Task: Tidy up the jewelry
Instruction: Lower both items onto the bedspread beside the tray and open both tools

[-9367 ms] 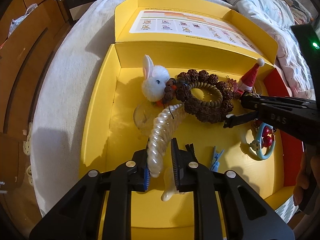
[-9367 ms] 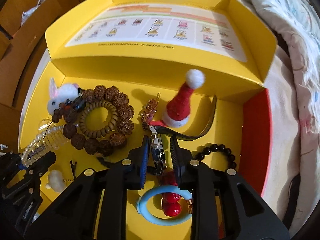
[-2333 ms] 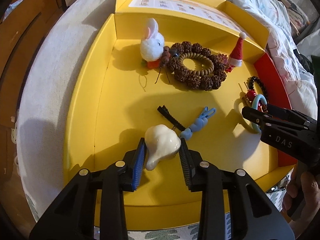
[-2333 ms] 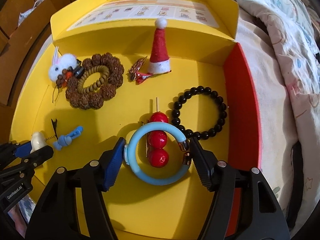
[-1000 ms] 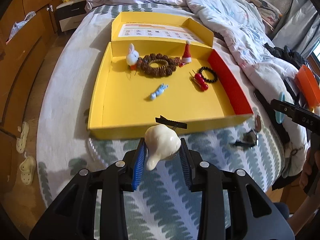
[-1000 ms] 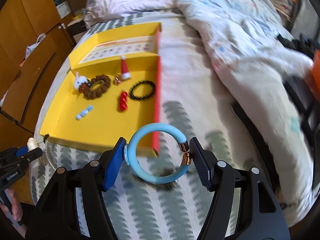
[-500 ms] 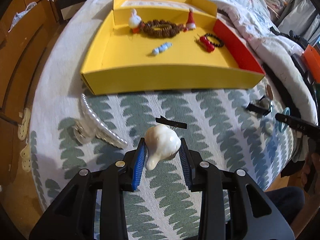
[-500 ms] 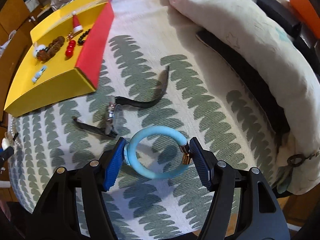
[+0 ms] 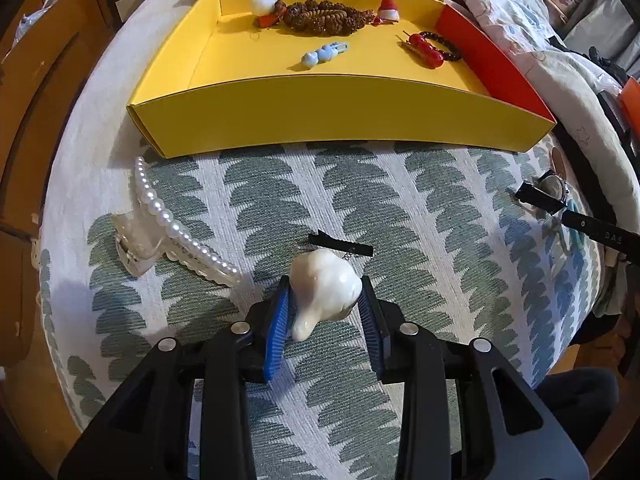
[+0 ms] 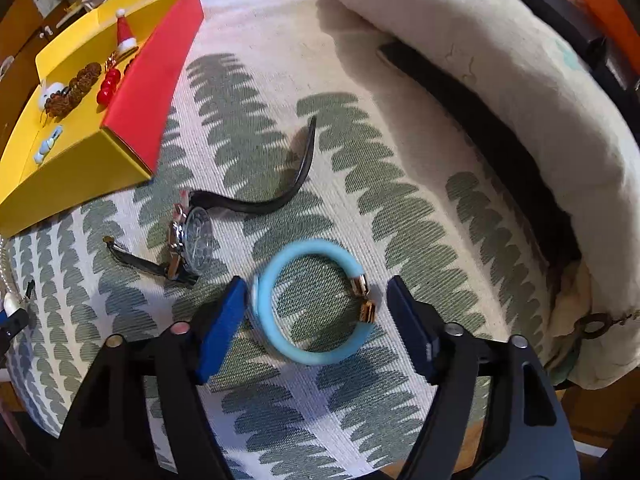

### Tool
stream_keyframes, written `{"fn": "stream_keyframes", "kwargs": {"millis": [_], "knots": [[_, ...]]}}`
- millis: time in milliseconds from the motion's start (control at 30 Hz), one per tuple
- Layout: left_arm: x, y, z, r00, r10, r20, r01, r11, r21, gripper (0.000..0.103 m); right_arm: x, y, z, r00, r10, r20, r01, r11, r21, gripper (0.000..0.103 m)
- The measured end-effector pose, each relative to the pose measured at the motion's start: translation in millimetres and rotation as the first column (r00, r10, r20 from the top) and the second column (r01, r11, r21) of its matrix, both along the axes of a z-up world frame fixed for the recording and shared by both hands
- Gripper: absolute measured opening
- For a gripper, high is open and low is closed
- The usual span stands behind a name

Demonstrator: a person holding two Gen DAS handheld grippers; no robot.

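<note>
- two grippers over a white bedspread (image 9: 440,208) with green leaf print
- left gripper (image 9: 324,312): blue pads clamped on a glossy cream shell-shaped hair clip (image 9: 322,286), its black toothed clasp (image 9: 340,245) at the far side
- right gripper (image 10: 316,316): jaws opening, clear of the light blue ring bangle with gold end caps (image 10: 312,304) lying between them on the bedspread
- black-strapped wristwatch (image 10: 192,240) just left of bangle
- pearl-lined clear claw clip (image 9: 160,224) left of left gripper
- yellow cardboard tray (image 9: 340,112) far, holding remaining trinkets

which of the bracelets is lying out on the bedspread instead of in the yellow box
The light blue bangle with gold end caps, lying on the bedspread between the opening right gripper pads. The brown bead bracelet and the black bead bracelet sit inside the yellow box.
</note>
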State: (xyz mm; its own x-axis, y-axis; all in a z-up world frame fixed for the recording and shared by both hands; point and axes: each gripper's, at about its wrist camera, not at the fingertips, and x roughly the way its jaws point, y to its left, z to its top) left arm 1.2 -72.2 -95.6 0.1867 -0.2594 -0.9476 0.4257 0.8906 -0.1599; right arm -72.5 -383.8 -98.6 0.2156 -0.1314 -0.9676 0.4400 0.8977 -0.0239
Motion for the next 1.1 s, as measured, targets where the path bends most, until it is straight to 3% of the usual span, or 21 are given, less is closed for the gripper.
{"fn": "stream_keyframes", "kwargs": {"millis": [167, 300, 333, 533, 733, 833, 1100], "knots": [[-0.4, -1.0, 3.5, 1.0, 0.004, 0.013, -0.004, 1.0, 0.001, 0.039, -3.6, 5.8, 20.4, 0.997, 0.001, 0.072, 0.003, 0.999, -0.054, 0.086], [0.5, -0.8, 11.1, 0.999, 0.014, 0.029, -0.014, 1.0, -0.007, 0.069, -2.6, 10.7, 32.9, 0.991, 0.011, 0.132, -0.004, 0.999, -0.052, 0.087], [0.1, -0.6, 13.6, 0.999, 0.015, 0.037, -0.014, 1.0, -0.007, 0.07, -1.5, 11.4, 35.1, 0.991, 0.014, 0.136, -0.007, 0.998, -0.056, 0.087], [2.7, -1.1, 18.5, 0.999, 0.017, 0.028, -0.016, 1.0, -0.016, 0.07, 4.2, 22.2, 39.6, 0.985, 0.036, 0.169, -0.026, 0.998, -0.062, 0.087], [7.1, 7.2, 42.4, 0.998, 0.019, 0.06, -0.015, 0.997, -0.074, 0.07, 12.5, 37.6, 68.7, 0.938, 0.073, 0.339, -0.069, 0.997, -0.024, 0.087], [14.7, 12.2, 54.4, 0.996, 0.036, 0.078, -0.028, 0.995, -0.098, 0.07, 31.2, 52.5, 76.9, 0.923, 0.105, 0.37, -0.126, 0.992, 0.032, 0.087], [70.8, 4.5, 72.4, 0.993, 0.079, 0.082, -0.072, 0.994, -0.084, 0.07, 120.8, 99.0, 81.8, 0.927, 0.2, 0.318, -0.239, 0.967, 0.091, 0.086]]}}
